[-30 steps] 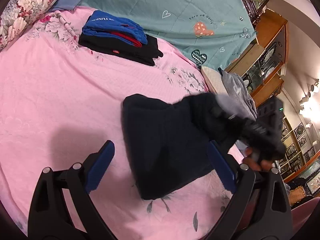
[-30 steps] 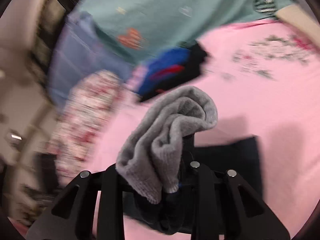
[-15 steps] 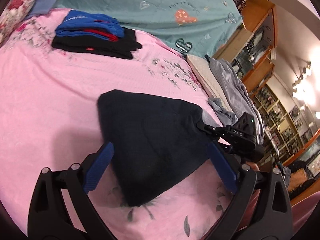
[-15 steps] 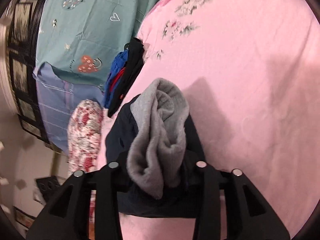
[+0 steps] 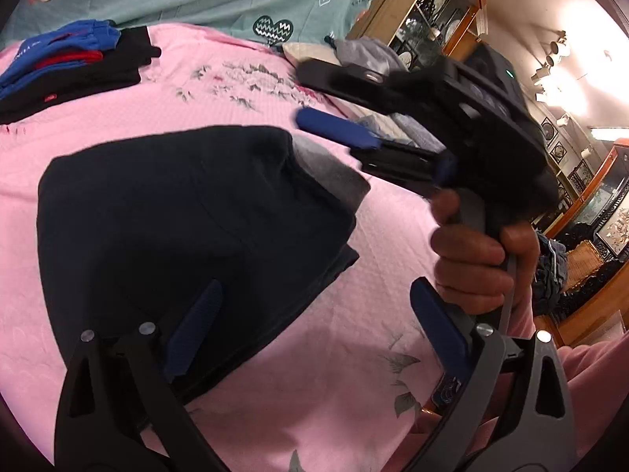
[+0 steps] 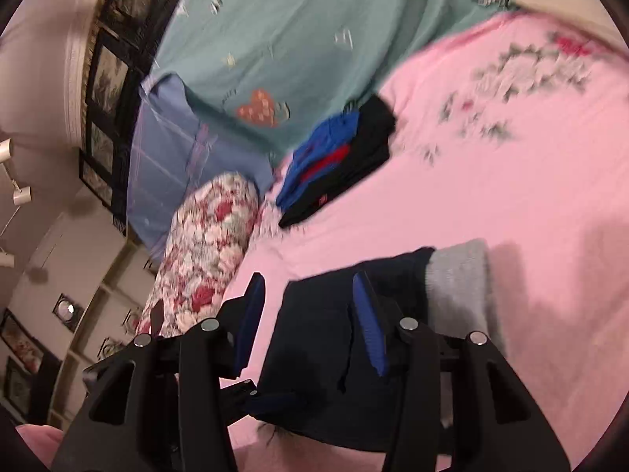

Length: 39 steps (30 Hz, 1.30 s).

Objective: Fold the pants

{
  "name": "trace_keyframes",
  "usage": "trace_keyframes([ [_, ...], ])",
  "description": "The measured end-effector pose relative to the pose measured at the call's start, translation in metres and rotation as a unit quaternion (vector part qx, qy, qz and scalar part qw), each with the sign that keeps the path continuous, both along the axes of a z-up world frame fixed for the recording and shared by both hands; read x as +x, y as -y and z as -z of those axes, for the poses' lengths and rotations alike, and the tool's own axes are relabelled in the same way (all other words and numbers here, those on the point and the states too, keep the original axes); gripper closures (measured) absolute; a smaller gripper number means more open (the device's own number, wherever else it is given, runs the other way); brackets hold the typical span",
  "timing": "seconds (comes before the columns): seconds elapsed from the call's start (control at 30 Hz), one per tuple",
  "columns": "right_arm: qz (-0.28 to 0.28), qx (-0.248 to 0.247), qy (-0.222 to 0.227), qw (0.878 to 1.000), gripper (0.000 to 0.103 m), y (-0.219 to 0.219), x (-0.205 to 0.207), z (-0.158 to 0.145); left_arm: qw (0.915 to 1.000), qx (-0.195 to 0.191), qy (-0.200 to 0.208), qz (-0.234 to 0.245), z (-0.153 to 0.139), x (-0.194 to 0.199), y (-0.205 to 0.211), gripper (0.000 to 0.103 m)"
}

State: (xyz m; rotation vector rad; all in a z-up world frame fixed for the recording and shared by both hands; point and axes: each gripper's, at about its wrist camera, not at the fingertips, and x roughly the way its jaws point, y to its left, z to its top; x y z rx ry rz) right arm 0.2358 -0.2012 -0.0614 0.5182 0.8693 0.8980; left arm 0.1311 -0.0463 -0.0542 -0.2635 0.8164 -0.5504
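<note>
The dark navy pants (image 5: 177, 228) lie folded in a thick bundle on the pink bed sheet (image 5: 354, 373). Their grey lining (image 5: 330, 165) shows at the far right corner. My left gripper (image 5: 314, 330) is open low over the bundle's near edge, its left pad over the cloth and its right pad over bare sheet. A hand (image 5: 471, 259) holds my right gripper (image 5: 302, 94) above the grey corner, open and gripping nothing. In the right wrist view the right gripper (image 6: 308, 320) is open just above the pants (image 6: 314, 354), with the grey lining (image 6: 460, 287) to its right.
A stack of folded blue, red and black clothes (image 5: 74, 67) lies at the far side of the bed, also in the right wrist view (image 6: 338, 161). A teal quilt (image 6: 295, 39) and a floral pillow (image 6: 204, 247) lie behind. Grey garments (image 5: 365, 55) and wooden cabinets (image 5: 432, 8) are at the right.
My right gripper laid the grey-lined end down on the bundle, opened and let it go. It has lifted off the cloth. The left gripper stayed open.
</note>
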Motion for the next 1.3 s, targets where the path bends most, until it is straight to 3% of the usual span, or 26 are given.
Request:
trace_keyframes([
  [0.03, 0.01, -0.02, -0.013, 1.0, 0.056, -0.001, 0.01, 0.01, 1.0, 0.001, -0.005, -0.004, 0.002, 0.002, 0.001, 0.005],
  [0.1, 0.028, -0.022, -0.039, 0.999, 0.07, 0.005, 0.025, 0.025, 0.9999, -0.005, -0.011, -0.004, 0.004, 0.003, 0.001, 0.005],
  [0.13, 0.044, -0.022, -0.054, 0.997, 0.092, 0.012, 0.029, 0.031, 0.9999, -0.006, -0.012, -0.003, 0.005, 0.003, 0.001, 0.005],
  [0.17, 0.055, -0.015, -0.063, 0.996, 0.103, 0.018, 0.03, 0.033, 0.9999, -0.004, -0.013, -0.004, 0.005, 0.004, 0.002, 0.005],
  [0.23, 0.076, -0.011, -0.061, 0.995, 0.103, 0.025, 0.024, 0.03, 0.9999, -0.002, -0.011, -0.002, 0.005, 0.004, 0.002, 0.005],
  [0.33, 0.105, -0.047, 0.011, 0.993, 0.095, 0.025, -0.006, -0.002, 0.9999, 0.009, -0.013, -0.002, 0.006, 0.006, 0.003, 0.005],
  [0.37, 0.102, -0.047, 0.026, 0.993, 0.086, 0.026, -0.012, -0.01, 0.9998, 0.014, -0.012, -0.002, 0.006, 0.006, 0.004, 0.005],
  [0.43, 0.07, -0.027, 0.051, 0.996, 0.083, 0.025, -0.029, -0.023, 0.9997, 0.02, -0.011, -0.001, 0.007, 0.004, 0.005, 0.004],
  [0.57, 0.033, -0.025, 0.032, 0.999, 0.082, 0.029, -0.04, -0.015, 0.9998, 0.017, -0.013, -0.002, 0.007, 0.004, 0.003, 0.004],
  [0.67, 0.033, -0.11, -0.005, 0.993, 0.084, 0.031, -0.044, 0.017, 0.9998, 0.014, -0.013, 0.0, 0.007, 0.003, 0.003, 0.004],
  [0.73, 0.025, -0.083, -0.025, 0.996, 0.085, 0.041, -0.049, 0.03, 0.9998, 0.011, -0.015, 0.003, 0.007, 0.002, 0.003, 0.004],
  [0.83, 0.036, -0.077, -0.029, 0.996, 0.083, 0.052, -0.058, 0.022, 0.9998, 0.012, -0.014, 0.001, 0.004, -0.002, 0.0, 0.004],
  [0.93, 0.053, -0.102, 0.009, 0.993, 0.073, 0.049, -0.074, 0.002, 0.9999, 0.014, 0.002, -0.007, -0.007, -0.018, -0.015, 0.004],
  [1.1, -0.021, -0.099, 0.073, 0.992, 0.072, 0.013, -0.098, -0.02, 0.9946, 0.038, 0.04, -0.088, -0.027, -0.051, -0.072, 0.004],
  [1.3, -0.144, -0.118, 0.107, 0.977, 0.072, -0.07, -0.118, -0.014, 0.978, 0.015, 0.033, -0.205, -0.033, -0.073, -0.143, 0.004],
])
